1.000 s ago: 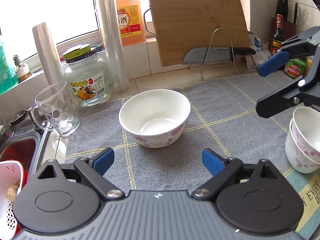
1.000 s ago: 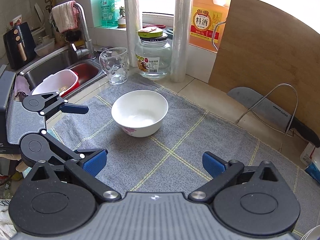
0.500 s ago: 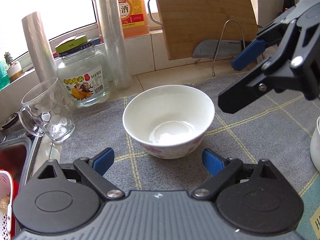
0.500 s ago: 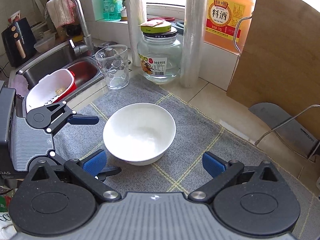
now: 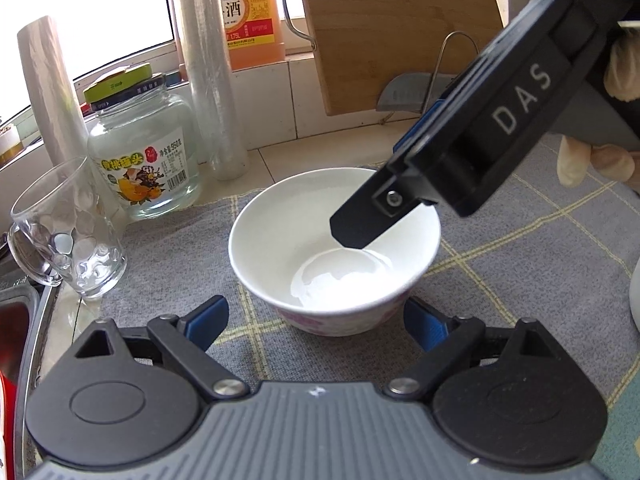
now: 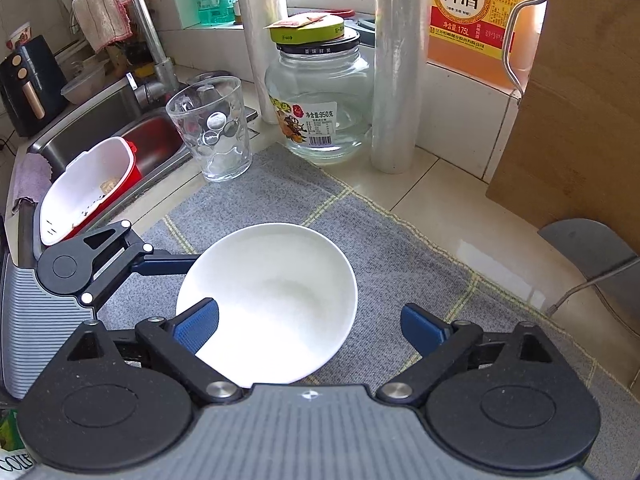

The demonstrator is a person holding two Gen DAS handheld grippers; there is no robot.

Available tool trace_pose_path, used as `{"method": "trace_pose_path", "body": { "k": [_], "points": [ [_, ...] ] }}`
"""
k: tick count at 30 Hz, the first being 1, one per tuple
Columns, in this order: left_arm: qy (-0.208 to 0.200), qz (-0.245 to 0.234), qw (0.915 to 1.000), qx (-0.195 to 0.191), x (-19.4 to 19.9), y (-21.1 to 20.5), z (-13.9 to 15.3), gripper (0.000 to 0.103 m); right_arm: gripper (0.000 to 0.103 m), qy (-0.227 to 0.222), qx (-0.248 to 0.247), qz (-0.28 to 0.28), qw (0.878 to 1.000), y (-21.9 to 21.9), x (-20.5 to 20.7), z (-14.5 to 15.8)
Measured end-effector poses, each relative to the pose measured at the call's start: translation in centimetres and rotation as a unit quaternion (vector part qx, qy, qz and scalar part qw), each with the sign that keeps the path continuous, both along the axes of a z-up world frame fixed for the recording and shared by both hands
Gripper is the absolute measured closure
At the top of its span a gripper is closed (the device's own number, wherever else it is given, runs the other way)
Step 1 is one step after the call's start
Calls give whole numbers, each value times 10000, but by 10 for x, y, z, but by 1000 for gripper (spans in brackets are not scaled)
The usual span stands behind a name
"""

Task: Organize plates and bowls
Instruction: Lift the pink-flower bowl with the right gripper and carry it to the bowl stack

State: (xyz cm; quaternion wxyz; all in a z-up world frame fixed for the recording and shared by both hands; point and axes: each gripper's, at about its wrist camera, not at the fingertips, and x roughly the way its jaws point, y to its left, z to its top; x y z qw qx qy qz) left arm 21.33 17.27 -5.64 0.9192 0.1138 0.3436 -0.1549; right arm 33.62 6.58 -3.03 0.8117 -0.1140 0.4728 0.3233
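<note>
A white bowl (image 5: pixel 320 256) with a pink flower pattern stands on the grey checked mat (image 5: pixel 520 264). It also shows in the right wrist view (image 6: pixel 272 300). My left gripper (image 5: pixel 316 322) is open, its blue pads either side of the bowl's near wall. My right gripper (image 6: pixel 310 326) is open above the bowl, one finger over the inside and one outside the rim. From the left wrist view the right gripper's finger (image 5: pixel 368 220) reaches over the bowl. The left gripper's finger (image 6: pixel 160 262) lies beside the bowl's left side.
A glass mug (image 6: pixel 212 128), a glass jar (image 6: pixel 320 96) and two film rolls (image 6: pixel 394 80) stand behind the mat. A sink (image 6: pixel 120 128) with a red-and-white basket (image 6: pixel 88 188) is on the left. A wooden cutting board (image 5: pixel 400 28) leans at the back.
Both grippers have closed in on the bowl. The right gripper moved left and down over it; the left gripper moved forward until its pads flank the bowl.
</note>
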Motion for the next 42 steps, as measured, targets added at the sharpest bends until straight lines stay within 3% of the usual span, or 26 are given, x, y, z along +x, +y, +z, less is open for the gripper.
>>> {"method": "trace_pose_path", "body": {
  "k": [4, 14, 42],
  "points": [
    [-1, -77, 10000, -4, 1, -1, 0, 10, 18, 166, 37, 93, 9998, 5, 5, -6],
    [-42, -212, 9998, -42, 2, -2, 4, 14, 26, 206, 99, 161, 9996, 6, 3, -4],
    [-18, -328, 9993, -192, 3, 1, 9, 14, 28, 254, 133, 180, 9994, 9, 5, -2]
  ]
}}
